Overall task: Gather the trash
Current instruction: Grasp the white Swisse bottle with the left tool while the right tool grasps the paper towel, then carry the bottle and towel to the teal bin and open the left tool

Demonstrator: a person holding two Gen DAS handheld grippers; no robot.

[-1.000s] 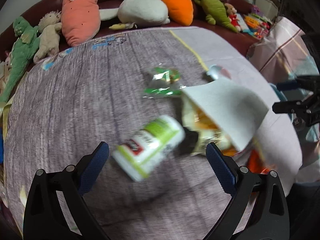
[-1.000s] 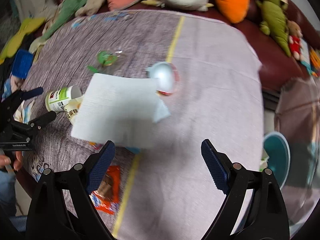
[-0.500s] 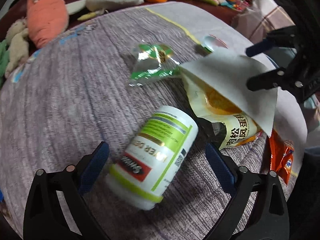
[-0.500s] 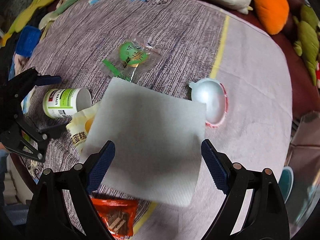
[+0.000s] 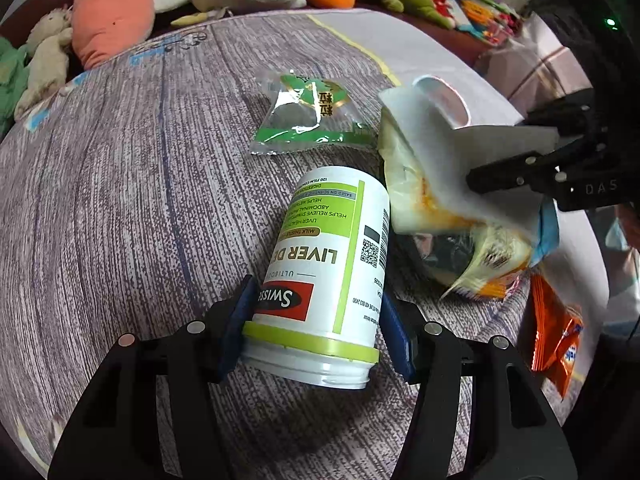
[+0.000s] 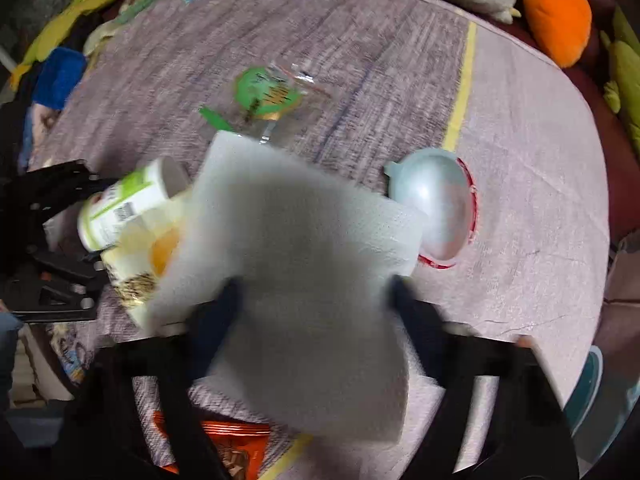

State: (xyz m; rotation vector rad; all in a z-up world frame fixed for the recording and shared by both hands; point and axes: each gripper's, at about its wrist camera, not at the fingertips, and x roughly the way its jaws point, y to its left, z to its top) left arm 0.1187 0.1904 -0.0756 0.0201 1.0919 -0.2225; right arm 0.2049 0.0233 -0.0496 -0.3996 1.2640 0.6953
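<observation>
We've got the left gripper [image 5: 316, 328] closing around the bottle [image 5: 324, 272] lying on the table [image 5: 120, 200] and the right gripper [image 6: 316, 304] closing on the paper towel [image 6: 304, 280], so the round bottle could squirt out.

A second ago our left gripper [image 5: 316, 320] stood wide above the white supplement bottle [image 5: 324, 268]; now we have come down over it and the jaws are closing, the blue pads at both sides of the bottle near its neck; our right gripper [image 6: 316, 312] has moved from the bare cloth over the white paper towel [image 6: 304, 264], its jaws closing with the sheet between them; the towel has crumpled and lifted off the yellow snack bag [image 5: 472, 256].
</observation>
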